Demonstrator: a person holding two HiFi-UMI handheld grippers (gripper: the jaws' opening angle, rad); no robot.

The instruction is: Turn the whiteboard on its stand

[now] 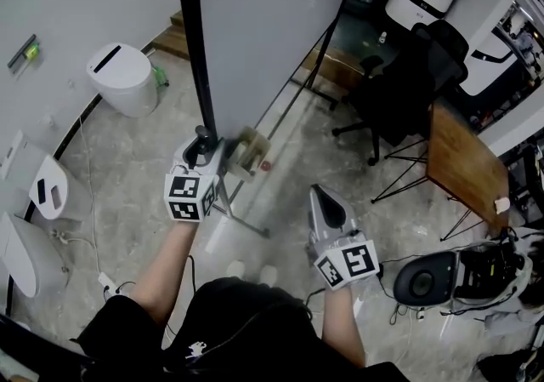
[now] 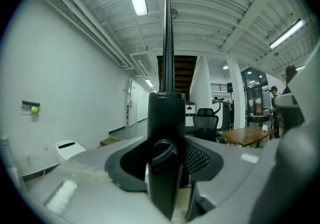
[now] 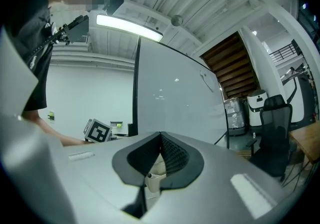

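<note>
The whiteboard (image 1: 263, 23) stands tall ahead of me, its grey face toward the right and its black side frame (image 1: 194, 48) toward me. My left gripper (image 1: 204, 149) is shut on that black frame low down. In the left gripper view the frame's post (image 2: 167, 113) with a round knob fills the gap between the jaws, and the board runs edge-on up to the ceiling. My right gripper (image 1: 319, 195) hovers to the right, apart from the board, shut and holding nothing. Over its jaws (image 3: 160, 135) the right gripper view shows the board's face (image 3: 175, 98).
The stand's metal foot bars (image 1: 246, 220) cross the floor under the board. A white bin (image 1: 123, 78) stands at left and white units (image 1: 47, 189) along the wall. A black office chair (image 1: 399, 91) and a wooden table (image 1: 463, 168) are at right, and a machine with cables (image 1: 433, 278) is on the floor.
</note>
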